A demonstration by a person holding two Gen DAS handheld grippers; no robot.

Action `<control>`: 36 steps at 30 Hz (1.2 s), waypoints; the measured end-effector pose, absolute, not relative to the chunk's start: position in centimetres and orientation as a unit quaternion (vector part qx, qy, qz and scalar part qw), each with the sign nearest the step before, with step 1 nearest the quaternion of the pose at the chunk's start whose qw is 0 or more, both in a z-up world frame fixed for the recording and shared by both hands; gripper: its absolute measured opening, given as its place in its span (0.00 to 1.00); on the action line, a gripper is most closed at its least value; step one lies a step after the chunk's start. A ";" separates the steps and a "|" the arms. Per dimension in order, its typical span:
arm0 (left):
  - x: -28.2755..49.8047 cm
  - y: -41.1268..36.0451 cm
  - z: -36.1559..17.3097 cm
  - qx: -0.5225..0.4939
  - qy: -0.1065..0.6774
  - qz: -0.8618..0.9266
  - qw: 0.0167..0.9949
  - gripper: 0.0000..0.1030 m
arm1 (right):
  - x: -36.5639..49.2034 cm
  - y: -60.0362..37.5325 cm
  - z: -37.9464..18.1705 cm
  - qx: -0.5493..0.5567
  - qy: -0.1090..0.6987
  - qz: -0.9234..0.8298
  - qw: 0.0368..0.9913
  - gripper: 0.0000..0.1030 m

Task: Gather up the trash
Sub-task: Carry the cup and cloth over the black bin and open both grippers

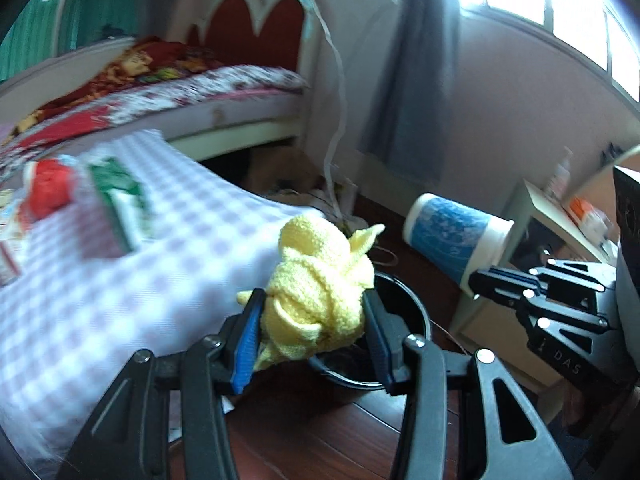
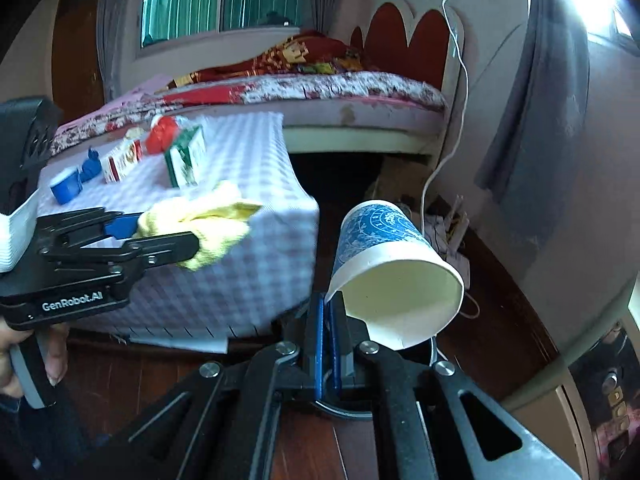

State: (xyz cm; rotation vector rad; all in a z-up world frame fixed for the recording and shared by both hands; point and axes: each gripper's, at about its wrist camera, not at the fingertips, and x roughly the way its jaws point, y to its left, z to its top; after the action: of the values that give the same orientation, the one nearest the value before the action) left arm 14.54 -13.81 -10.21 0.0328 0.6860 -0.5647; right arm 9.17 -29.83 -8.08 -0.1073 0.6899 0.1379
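Jaws: left gripper clamped on yellow cloth; right gripper pinching paper cup rim, cup empty.

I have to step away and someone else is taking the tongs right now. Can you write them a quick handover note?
Left tongs: shut on the yellow cloth, over the black bin.
Right tongs: shut on the rim of the blue paper cup, also above the bin.
Done: both items lifted off the checked table.
Left: drop both in the bin, then fetch the cartons, red wad and small blue items on the table.
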 end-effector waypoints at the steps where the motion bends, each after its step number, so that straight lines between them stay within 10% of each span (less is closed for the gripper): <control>1: 14.8 -15.0 -10.8 0.022 0.338 -0.280 0.898 0.47 | 9.3 -30.5 -8.6 -0.052 0.343 0.069 0.935 0.03; 12: 19.4 -20.3 -16.2 0.031 0.404 -0.300 0.864 0.48 | 12.9 -35.0 -15.2 -0.048 0.407 0.111 0.905 0.03; 15: 20.0 -21.6 -17.4 0.035 0.424 -0.309 0.850 0.69 | 14.8 -35.8 -17.1 -0.050 0.426 0.124 0.895 0.05; 16: 20.2 -21.5 -17.7 0.035 0.428 -0.300 0.852 0.77 | 15.4 -36.1 -18.1 -0.057 0.441 0.119 0.888 0.10; 18: 20.4 -20.6 -18.1 0.022 0.436 -0.282 0.854 0.92 | 16.1 -37.3 -19.9 -0.068 0.468 0.087 0.877 0.53; 22: 18.7 -17.9 -17.4 0.029 0.425 -0.235 0.874 0.94 | 15.2 -39.0 -20.4 -0.046 0.477 0.059 0.876 0.62; 26: 16.7 -16.3 -16.8 0.048 0.415 -0.186 0.889 0.99 | 14.0 -38.2 -19.3 -0.031 0.470 0.044 0.881 0.92; 36: 15.3 -11.4 -14.9 0.038 0.395 -0.140 0.907 0.99 | 13.9 -32.8 -16.1 -0.026 0.443 0.037 0.895 0.99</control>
State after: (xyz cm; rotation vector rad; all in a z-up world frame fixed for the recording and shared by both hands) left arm 15.34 -11.40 -14.87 0.0793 0.8150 -0.2884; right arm 13.86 -32.81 -16.13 -0.0544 0.9182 0.0760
